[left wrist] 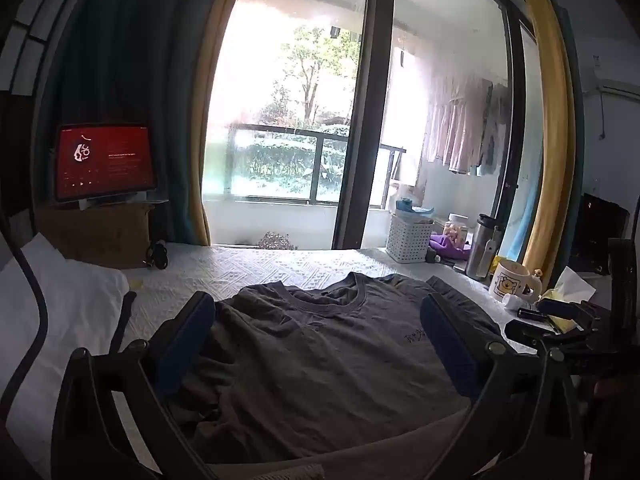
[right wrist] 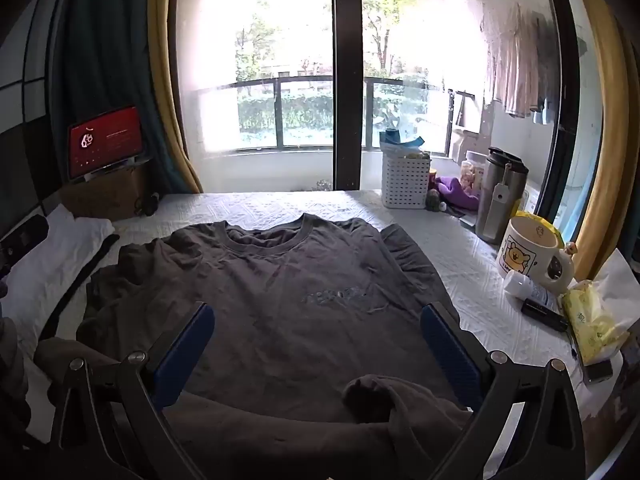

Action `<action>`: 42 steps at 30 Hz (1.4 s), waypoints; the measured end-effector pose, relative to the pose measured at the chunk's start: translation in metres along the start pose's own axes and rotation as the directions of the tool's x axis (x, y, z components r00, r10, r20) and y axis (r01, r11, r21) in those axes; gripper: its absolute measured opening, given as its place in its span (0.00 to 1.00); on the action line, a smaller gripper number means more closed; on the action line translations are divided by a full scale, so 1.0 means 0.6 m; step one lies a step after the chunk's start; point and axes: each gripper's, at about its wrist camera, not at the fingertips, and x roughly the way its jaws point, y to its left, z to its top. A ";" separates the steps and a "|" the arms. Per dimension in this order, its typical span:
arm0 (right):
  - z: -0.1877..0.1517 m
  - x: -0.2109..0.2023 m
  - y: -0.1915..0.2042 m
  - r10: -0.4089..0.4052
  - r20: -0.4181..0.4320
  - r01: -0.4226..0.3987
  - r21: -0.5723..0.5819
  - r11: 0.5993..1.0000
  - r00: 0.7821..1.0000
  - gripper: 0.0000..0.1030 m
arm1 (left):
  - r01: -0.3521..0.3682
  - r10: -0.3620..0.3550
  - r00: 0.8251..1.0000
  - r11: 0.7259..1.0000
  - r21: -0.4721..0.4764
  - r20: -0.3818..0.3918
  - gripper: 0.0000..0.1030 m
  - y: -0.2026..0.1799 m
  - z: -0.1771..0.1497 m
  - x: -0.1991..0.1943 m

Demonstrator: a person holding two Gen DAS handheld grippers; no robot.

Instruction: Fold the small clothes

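T-shirt (right wrist: 280, 300), dark grey, lies face up and spread on the bed (right wrist: 280, 208), collar toward the window (right wrist: 256, 80), a mug (right wrist: 528, 256) well off its right sleeve and a pillow (right wrist: 52, 256) beside its left one. No fold looks made yet: both sleeves lie out, though the near hem is bunched. Left hand-held gripper (left wrist: 316, 344) and right hand-held gripper (right wrist: 316, 344) both hang over the shirt, jaws spread wide, pinching nothing. By my judgement, the whole folding is left to do.
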 end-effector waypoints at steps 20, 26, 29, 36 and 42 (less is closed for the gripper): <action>0.002 0.007 -0.007 0.011 -0.028 -0.010 0.029 1.000 1.000 1.00 | -0.004 0.004 1.000 1.000 0.002 -0.025 0.98 -0.006 0.001 0.004; 0.002 0.001 -0.009 0.004 -0.020 -0.003 0.031 1.000 1.000 1.00 | -0.007 0.007 1.000 1.000 -0.006 -0.019 0.98 -0.004 0.001 -0.001; 0.002 -0.001 -0.009 0.000 -0.019 0.000 0.033 0.999 1.000 1.00 | -0.007 0.007 1.000 1.000 -0.007 -0.016 0.98 -0.004 0.002 -0.001; 0.005 -0.005 -0.009 0.000 -0.019 0.001 0.032 0.999 1.000 1.00 | -0.008 0.008 1.000 1.000 -0.005 -0.015 0.98 -0.004 0.003 -0.002; 0.007 -0.003 -0.008 0.001 -0.024 0.000 0.032 0.999 1.000 1.00 | -0.002 0.002 1.000 1.000 0.003 -0.016 0.98 -0.006 0.009 -0.003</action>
